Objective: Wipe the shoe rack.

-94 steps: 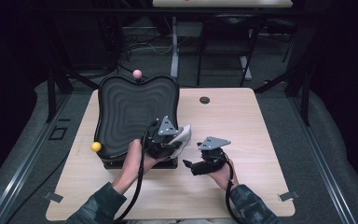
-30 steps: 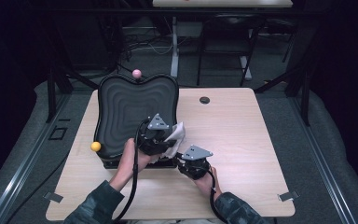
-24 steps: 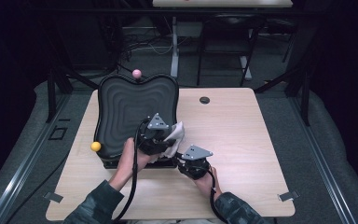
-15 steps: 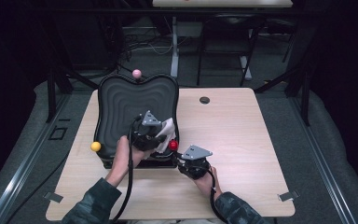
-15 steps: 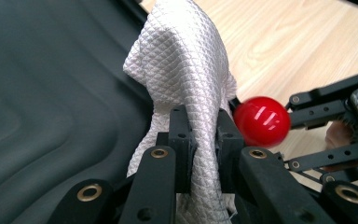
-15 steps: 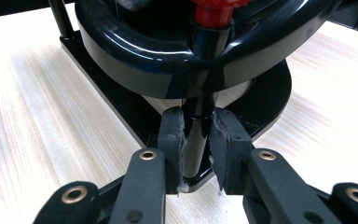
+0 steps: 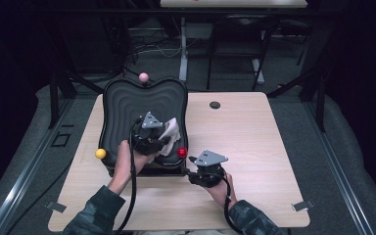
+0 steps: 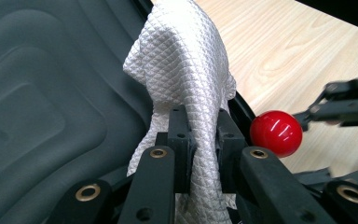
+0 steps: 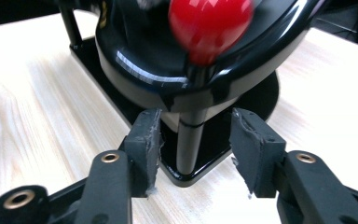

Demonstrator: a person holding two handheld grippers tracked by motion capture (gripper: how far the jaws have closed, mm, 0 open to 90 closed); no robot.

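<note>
**White cloth pinched over the black tray, right tool at its corner post**

The pale wooden tabletop (image 7: 254, 132) carries a large black tray (image 7: 127, 105) with a wavy rim and stepped ridges inside; it sits on the left half, raised on a dark base. Coloured balls stand at its corners: a pink ball (image 7: 143, 77) at the far edge, a yellow ball (image 7: 100, 153) at the near left, and a red ball (image 7: 181, 152) at the near right. A small dark round disc (image 7: 215, 105) lies on the wood well apart from the tray, toward the far side.

The left tool (image 7: 149, 139) hangs over the near right part of the tray. Its jaws are clamped on a white quilted cloth (image 8: 186, 70), which bunches up between them and rises above their tips in the left gripper view; the cloth hangs just inside the tray's rim, with the red ball close beside it.

The right tool (image 9: 196, 140) is low on the tabletop just off the tray's near right corner. Its jaws stand apart on either side of a thin black post (image 9: 189, 142) under the red ball, not touching it.
</note>
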